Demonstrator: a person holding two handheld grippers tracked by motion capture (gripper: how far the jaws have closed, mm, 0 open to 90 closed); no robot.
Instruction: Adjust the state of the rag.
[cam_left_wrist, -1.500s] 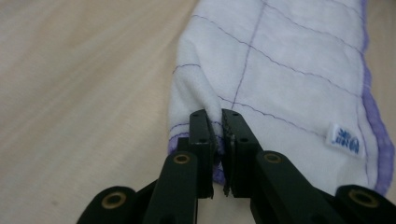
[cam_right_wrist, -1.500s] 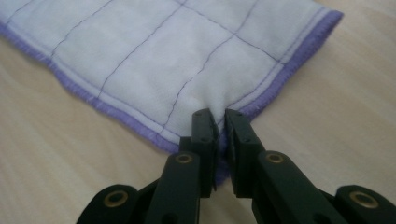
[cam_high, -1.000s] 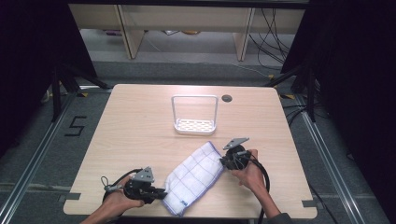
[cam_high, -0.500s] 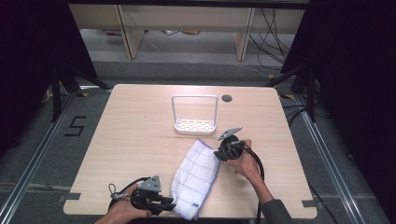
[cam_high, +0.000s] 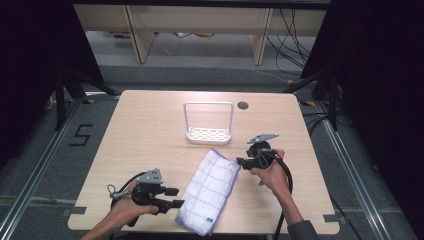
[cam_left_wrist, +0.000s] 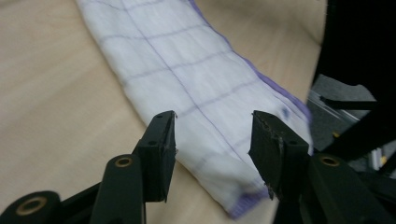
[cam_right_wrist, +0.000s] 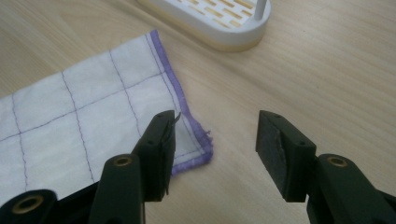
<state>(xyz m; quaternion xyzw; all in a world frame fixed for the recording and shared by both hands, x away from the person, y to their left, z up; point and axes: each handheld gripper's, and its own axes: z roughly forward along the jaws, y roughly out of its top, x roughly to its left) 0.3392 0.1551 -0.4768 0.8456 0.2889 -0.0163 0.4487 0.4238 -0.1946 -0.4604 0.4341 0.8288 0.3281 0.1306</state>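
Cloth (cam_high: 210, 189), folded into a long checked strip, lay free between both sets of jaws, at lower centre of the high view. Left gripper (cam_high: 176, 197) and right gripper (cam_high: 239, 161) had just been opening, pads clear of its ends; earlier each pinched a corner. White rack (cam_high: 208, 124) stood above, on the table (cam_high: 145, 130).

You see the table (cam_high: 150, 130) evenly lit under dark surroundings; beyond the left gripper's fingers (cam_left_wrist: 159, 154) the cloth (cam_left_wrist: 196, 84) blurs (soft shadows only).
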